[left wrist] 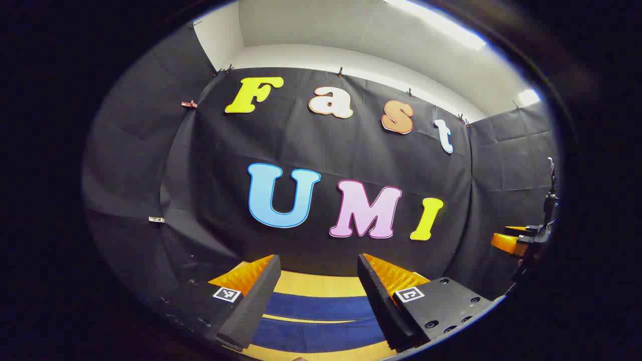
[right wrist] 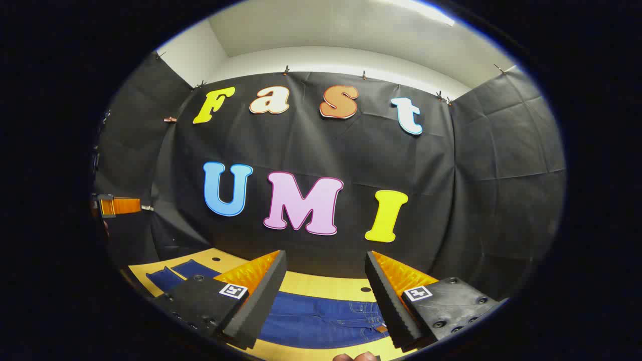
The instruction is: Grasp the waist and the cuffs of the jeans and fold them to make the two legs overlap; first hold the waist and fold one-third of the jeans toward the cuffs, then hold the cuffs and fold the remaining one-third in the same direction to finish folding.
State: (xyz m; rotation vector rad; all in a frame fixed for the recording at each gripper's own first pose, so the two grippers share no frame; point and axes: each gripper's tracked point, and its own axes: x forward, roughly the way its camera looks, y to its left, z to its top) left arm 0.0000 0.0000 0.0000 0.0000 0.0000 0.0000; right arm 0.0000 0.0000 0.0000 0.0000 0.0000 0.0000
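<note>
Dark blue jeans lie flat on a yellow wooden table, the two legs showing as parallel blue strips below my left gripper. That gripper is open, held above the cloth with nothing between its fingers. In the right gripper view the jeans' waist end, with pocket stitching and a small tag, lies under my right gripper. It is also open and holds nothing. The cuffs reach away to the left.
The black cloth wall stands close behind the table, which has small round holes. The right gripper shows at the far right edge, the left gripper at the far left. A fingertip shows at the bottom.
</note>
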